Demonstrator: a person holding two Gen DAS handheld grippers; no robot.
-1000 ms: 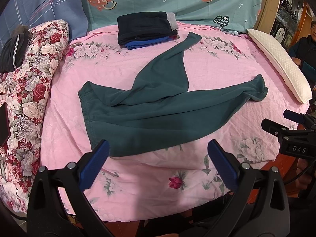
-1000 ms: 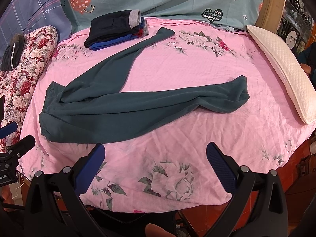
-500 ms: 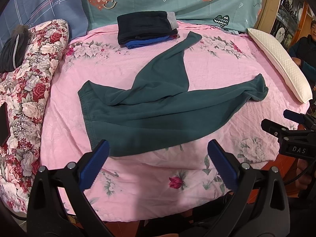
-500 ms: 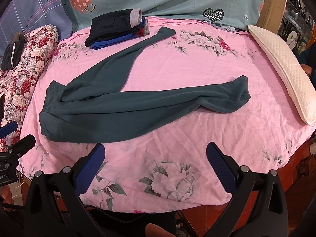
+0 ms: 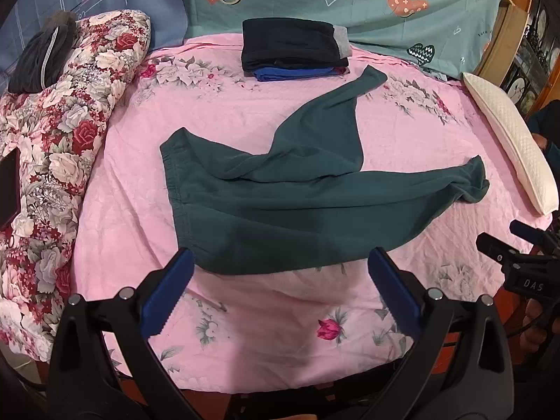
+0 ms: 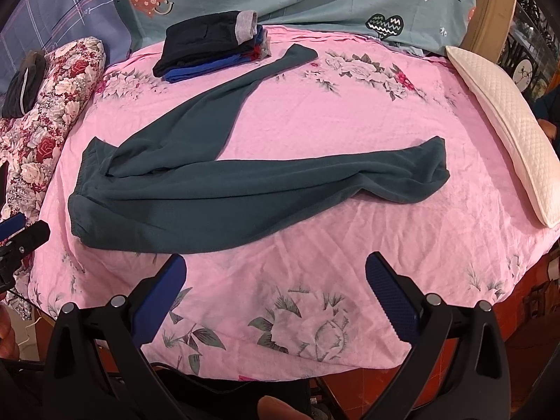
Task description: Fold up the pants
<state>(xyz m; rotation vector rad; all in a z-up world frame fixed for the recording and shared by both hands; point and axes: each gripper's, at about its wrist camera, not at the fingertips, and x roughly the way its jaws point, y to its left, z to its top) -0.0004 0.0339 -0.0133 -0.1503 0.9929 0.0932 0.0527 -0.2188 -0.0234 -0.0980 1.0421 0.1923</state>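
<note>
Two grippers hover above the near edge of the bed, and neither touches anything. We see the left gripper point(image 5: 280, 262) with its blue fingers spread wide, just short of the waistband end of the dark green pants point(image 5: 280, 210). Our right gripper point(image 6: 274, 269) is spread wide too, over bare pink bedspread point(image 6: 315, 122). The pants lie unfolded across the middle of the bed, waistband toward the left edge, one leg running to the right edge near a white pillow point(image 6: 507, 112), the other angling to the far edge, its cuff just beside a stack of folded clothes point(image 5: 294, 49). A floral quilt point(image 5: 63, 133) lines the left edge.
</note>
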